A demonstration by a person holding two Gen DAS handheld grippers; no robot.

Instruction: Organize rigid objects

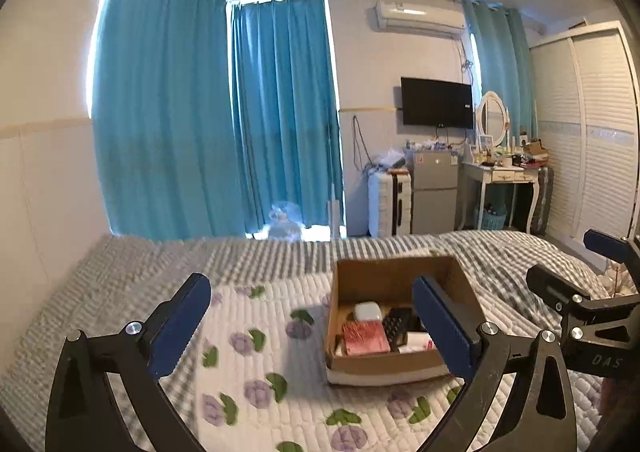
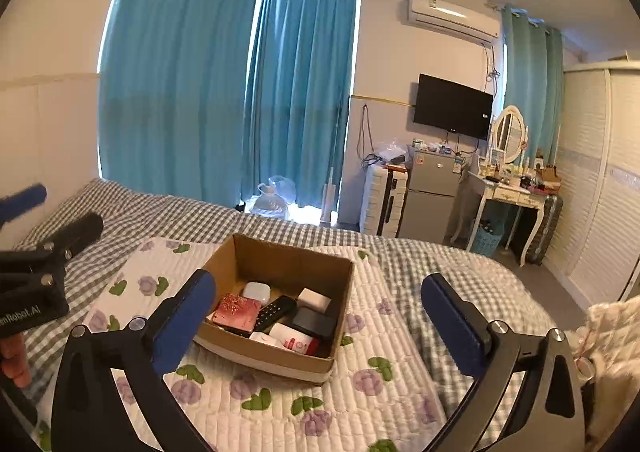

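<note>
Right wrist: square cardboard box (image 2: 276, 284) on quilted floral mat (image 2: 380, 384); both grippers' fingers apart, empty.

The left gripper (image 1: 316, 328) and the right gripper (image 2: 320, 324) are both standing wide open, holding nothing, pointing slightly downward.

Your left gripper (image 1: 316, 332) had black angular arms, each ending in a flat blue pad (image 1: 182, 326), with silver screws (image 1: 134, 328) at the pivots. Your right gripper (image 2: 320, 326) matched it: black frame, blue pads, silver screws. White lettering (image 2: 20, 316) marked the left gripper's black body.
</note>
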